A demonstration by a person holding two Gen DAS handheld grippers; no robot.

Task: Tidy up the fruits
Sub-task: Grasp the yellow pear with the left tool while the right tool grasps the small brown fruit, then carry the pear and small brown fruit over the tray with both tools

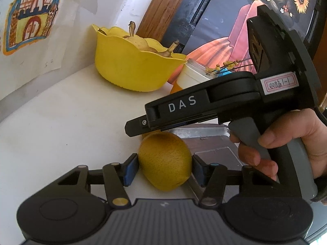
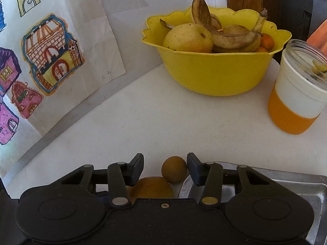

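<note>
Two fruits remain on the white table (image 2: 143,118) as far as we can see, so we judge the sorting partly done. Our left gripper (image 1: 164,166) has its pads against both sides of a yellow pear (image 1: 165,161). Our right gripper (image 2: 165,166) stands part open around one small brown round fruit (image 2: 174,169), touching at most one pad. One yellow bowl (image 2: 214,71) already holds one pear, two bananas and at least one orange fruit. One jar (image 2: 296,94) and one metal tray (image 2: 306,185) stand nearby.

Bare tabletop (image 2: 143,118) before bowl (image 2: 214,75)
</note>
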